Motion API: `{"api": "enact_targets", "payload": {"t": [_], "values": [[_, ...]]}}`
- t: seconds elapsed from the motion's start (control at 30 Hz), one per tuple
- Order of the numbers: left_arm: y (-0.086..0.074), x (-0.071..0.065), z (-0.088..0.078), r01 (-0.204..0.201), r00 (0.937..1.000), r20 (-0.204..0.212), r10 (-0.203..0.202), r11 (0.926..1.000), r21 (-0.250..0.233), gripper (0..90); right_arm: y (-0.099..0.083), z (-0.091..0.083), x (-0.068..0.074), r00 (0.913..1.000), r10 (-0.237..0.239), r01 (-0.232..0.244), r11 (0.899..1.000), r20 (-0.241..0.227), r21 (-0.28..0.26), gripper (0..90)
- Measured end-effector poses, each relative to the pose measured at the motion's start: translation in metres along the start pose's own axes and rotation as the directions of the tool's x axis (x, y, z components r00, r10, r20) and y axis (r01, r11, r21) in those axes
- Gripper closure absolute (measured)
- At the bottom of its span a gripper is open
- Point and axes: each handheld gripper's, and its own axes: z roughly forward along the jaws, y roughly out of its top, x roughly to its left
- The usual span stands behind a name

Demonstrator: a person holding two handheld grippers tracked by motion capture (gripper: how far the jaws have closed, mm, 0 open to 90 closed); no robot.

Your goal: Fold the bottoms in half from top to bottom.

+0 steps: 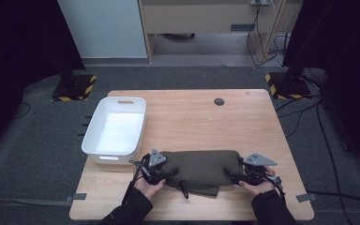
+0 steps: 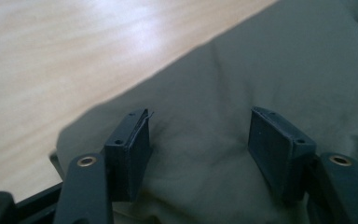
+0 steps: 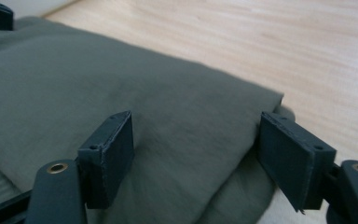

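- olive-green folded cloth (image 1: 199, 169) is laid across the near part of the wooden surface (image 1: 192, 117), its long side running left to right, close to the near edge.
- a dark cord (image 1: 183, 190) is seen hanging out of the cloth's near edge, toward the person.
- a white bin (image 1: 116, 126) is set at the surface's left edge, its near rim just beside the cloth's left end; its left side overhangs that edge slightly.
- bare wood is left open behind the cloth up to the far edge, where a small round dark cap (image 1: 219, 101) is set in the surface; a strip of bare wood is also left to the right of the cloth.
- the left gripper (image 1: 153, 169) is held at the cloth's left end and the right gripper (image 1: 253, 171) at its right end, each pointing inward toward the other.
- both forearms, in dark sleeves, are brought in from the near edge, and each hand is wrapped around its gripper from behind.
- in the left gripper view the jaws are seen standing apart over the cloth (image 2: 242, 88), the fabric lying between the pads unpinched.
- in the right gripper view the jaws are likewise spread wide, one over the cloth (image 3: 135, 93) and the other at its folded edge, nothing being clamped.
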Motion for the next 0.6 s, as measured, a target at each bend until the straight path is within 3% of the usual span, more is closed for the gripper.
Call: {"api": "enact_targets", "payload": {"t": [0.2,0.4,0.53,0.57,0.6], "values": [[-0.007,-0.006,0.002,-0.029,0.9995,-0.014,0.029,0.9995,-0.011,38.6,-0.011,0.004,-0.002,0.9998,0.019,-0.019,0.999,-0.007,0.037,27.0],[-0.008,-0.017,0.008,-0.043,0.9990,-0.011,0.043,0.9987,-0.028,43.6,-0.011,0.002,-0.006,0.9999,0.006,-0.007,0.999,0.013,0.050,27.0],[-0.007,-0.026,0.013,-0.046,0.9988,0.016,0.047,0.9981,-0.040,43.2,-0.006,-0.003,-0.009,0.9998,0.019,-0.020,1.000,0.010,0.015,25.1],[-0.007,-0.031,0.016,-0.056,0.9980,0.028,0.057,0.9974,-0.046,43.1,0.003,-0.009,-0.008,0.9996,0.024,-0.023,0.999,0.014,-0.045,23.6],[-0.007,-0.033,0.017,-0.059,0.9976,0.033,0.061,0.9970,-0.049,43.1,0.006,-0.010,-0.007,0.9997,0.023,-0.022,0.998,0.013,-0.060,22.5]]}}
